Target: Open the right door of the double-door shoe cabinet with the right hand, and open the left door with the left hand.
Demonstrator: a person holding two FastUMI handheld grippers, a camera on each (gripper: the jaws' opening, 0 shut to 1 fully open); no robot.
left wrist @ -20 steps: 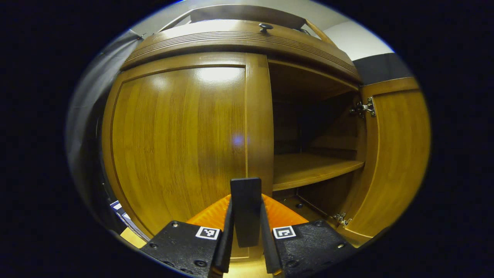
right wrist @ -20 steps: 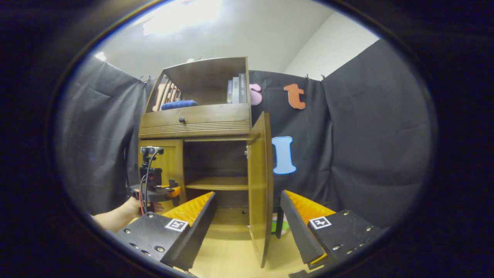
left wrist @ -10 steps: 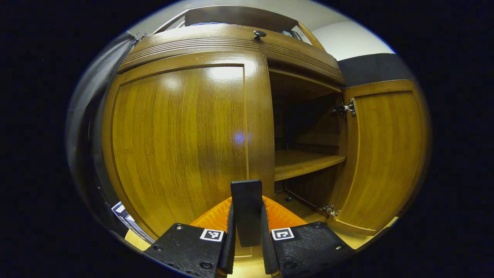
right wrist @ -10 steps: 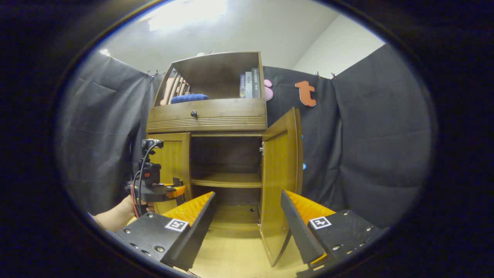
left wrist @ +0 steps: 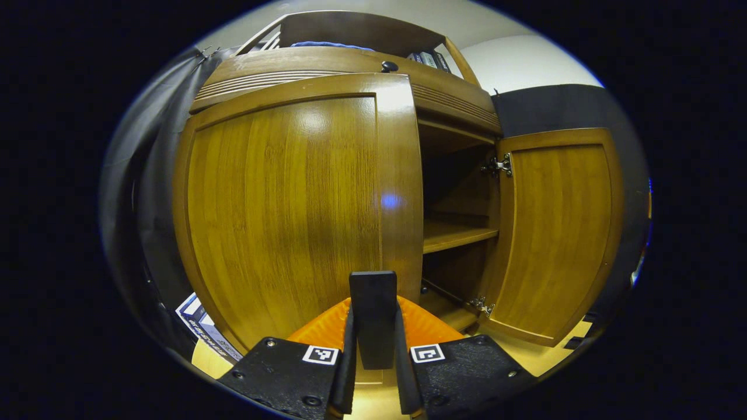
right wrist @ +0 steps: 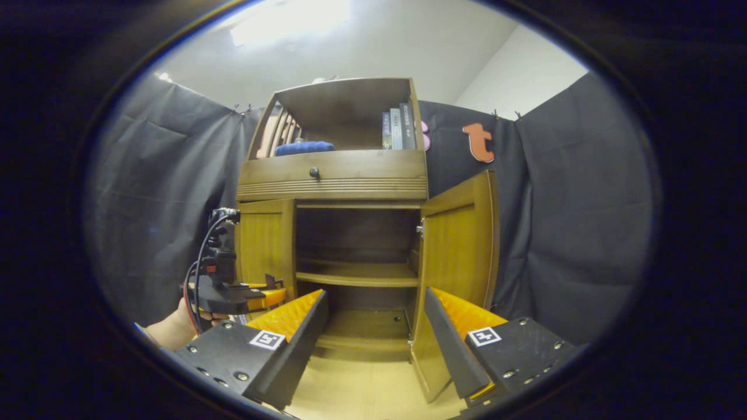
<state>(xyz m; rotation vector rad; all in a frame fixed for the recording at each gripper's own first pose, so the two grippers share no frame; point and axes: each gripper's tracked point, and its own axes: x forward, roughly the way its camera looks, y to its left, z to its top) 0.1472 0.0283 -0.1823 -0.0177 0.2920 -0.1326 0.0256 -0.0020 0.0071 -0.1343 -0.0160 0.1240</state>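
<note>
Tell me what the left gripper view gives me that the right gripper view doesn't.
Left gripper view: the left gripper closed on a dark handle at the left door edge, and the right door hinges. Right gripper view: the open right gripper well back, and the hand holding the left one. Both: right door wide open, shelf, drawer knob.

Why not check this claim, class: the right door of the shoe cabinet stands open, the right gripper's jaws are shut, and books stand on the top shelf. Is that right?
Not quite. In the right gripper view the right gripper has its jaws spread wide, holding nothing. The rest holds: the right door of the shoe cabinet stands open, and books stand on the top shelf.
</note>
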